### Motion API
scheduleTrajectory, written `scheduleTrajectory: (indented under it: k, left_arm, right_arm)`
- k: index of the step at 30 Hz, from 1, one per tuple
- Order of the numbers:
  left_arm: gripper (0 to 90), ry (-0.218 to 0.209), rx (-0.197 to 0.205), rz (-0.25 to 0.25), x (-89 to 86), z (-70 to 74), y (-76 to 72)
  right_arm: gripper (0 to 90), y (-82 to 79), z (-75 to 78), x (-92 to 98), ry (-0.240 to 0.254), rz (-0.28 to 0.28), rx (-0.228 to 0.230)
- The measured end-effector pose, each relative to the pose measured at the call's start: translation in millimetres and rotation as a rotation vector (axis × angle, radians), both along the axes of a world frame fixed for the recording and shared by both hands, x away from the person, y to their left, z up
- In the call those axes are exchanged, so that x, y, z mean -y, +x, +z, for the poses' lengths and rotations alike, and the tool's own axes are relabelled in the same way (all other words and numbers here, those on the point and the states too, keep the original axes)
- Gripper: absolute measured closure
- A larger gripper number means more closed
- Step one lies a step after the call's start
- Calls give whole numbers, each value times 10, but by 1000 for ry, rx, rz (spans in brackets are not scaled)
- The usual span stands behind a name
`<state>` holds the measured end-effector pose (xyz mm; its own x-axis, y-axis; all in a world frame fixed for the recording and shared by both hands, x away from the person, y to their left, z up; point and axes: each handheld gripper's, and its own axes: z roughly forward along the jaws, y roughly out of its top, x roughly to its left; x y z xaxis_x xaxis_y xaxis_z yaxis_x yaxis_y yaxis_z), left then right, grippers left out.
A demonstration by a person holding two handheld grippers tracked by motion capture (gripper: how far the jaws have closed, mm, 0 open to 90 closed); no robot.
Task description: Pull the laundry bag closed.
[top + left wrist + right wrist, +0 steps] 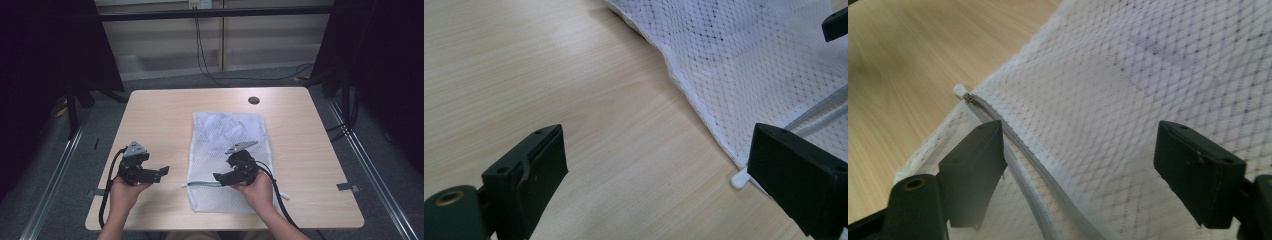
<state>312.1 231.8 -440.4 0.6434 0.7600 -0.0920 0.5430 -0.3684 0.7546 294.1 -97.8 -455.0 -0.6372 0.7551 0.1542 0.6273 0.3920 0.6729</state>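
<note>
Right hand-held gripper (pixel 218 177) poised low over the near part of a white mesh laundry bag (pixel 227 135), jaws spread wide and clamping nothing, mesh and a grey-white zipper (pixel 1013 137) lying between and below them in the right gripper view. Zipper pull end (pixel 962 91) seen at the bag's edge, just beyond the left jaw there. Left hand-held gripper (pixel 162 171) parked over bare worktop (pixel 160 115) left of the bag, likewise released, jaws well apart with only wood between them; bag's hem just beside its right jaw in the left gripper view. Bag laid flat on the worktop's middle, crumpled white contents (pixel 225 127) bunched in its far half
</note>
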Motion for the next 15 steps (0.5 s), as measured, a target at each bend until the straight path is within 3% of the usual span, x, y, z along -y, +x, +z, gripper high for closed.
scheduleTrajectory:
  k: [15]
  left_arm:
    - [86, -3, -10, 11, -54, -5, -34]
  right_arm:
    - [259, 43, -53, -184, 25, 43, -39]
